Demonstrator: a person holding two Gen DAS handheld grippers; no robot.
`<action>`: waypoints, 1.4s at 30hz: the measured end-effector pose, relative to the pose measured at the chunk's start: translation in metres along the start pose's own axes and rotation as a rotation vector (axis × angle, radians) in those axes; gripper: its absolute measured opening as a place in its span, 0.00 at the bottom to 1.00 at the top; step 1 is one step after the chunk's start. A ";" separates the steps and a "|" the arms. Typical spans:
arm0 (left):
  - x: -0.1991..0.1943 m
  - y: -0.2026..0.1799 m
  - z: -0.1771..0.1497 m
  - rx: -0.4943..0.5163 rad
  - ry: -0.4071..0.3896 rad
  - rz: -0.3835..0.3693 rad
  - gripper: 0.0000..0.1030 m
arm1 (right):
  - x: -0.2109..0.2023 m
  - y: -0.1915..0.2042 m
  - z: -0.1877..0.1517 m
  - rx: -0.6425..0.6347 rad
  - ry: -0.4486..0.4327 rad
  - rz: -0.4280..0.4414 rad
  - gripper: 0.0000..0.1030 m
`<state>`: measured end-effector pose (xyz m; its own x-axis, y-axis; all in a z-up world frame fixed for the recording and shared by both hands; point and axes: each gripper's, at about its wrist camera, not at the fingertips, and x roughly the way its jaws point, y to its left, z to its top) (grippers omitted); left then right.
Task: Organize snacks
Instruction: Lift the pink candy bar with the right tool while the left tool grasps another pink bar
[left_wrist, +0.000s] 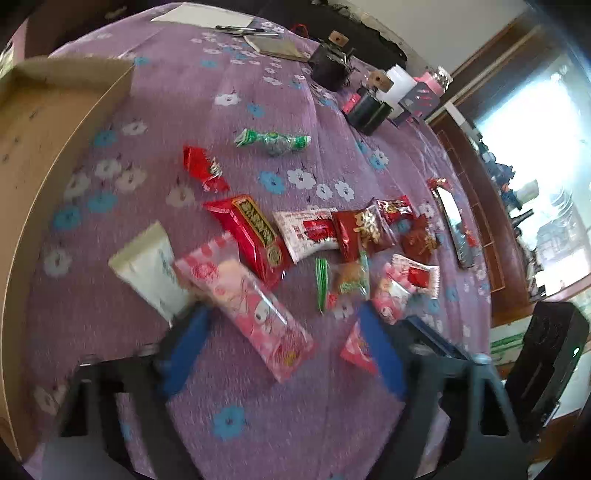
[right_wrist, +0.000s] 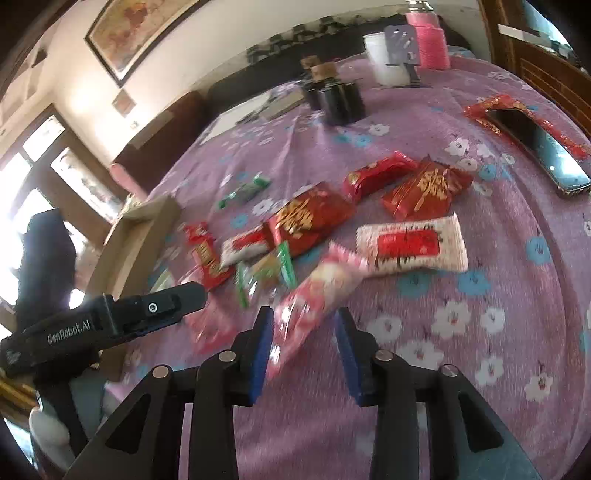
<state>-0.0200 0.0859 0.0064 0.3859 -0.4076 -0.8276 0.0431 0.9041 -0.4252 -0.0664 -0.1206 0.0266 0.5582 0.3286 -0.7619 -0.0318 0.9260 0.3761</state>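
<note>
The right gripper (right_wrist: 303, 350) is seen parted, a pink packet (right_wrist: 314, 295) lying loose between its pads without being pressed; its long axis runs from lower left to upper right of the right wrist frame. The left gripper (left_wrist: 280, 347) is half open and grasps nothing, a long pink wrapper (left_wrist: 243, 306) being laid diagonally between its fingers, pointing upper left toward the box (left_wrist: 55, 140).
</note>
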 end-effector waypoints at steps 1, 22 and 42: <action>0.002 -0.002 0.000 0.015 0.003 0.013 0.58 | 0.004 0.001 0.003 -0.001 -0.004 -0.018 0.36; -0.012 -0.002 0.002 0.075 0.002 0.065 0.39 | -0.019 -0.031 -0.032 -0.024 0.015 0.000 0.21; 0.020 -0.038 -0.006 0.265 -0.076 0.265 0.22 | -0.014 -0.022 -0.031 -0.050 0.001 -0.035 0.28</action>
<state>-0.0201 0.0425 0.0042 0.4829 -0.1540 -0.8621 0.1656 0.9827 -0.0827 -0.0996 -0.1400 0.0129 0.5587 0.2957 -0.7748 -0.0532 0.9451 0.3224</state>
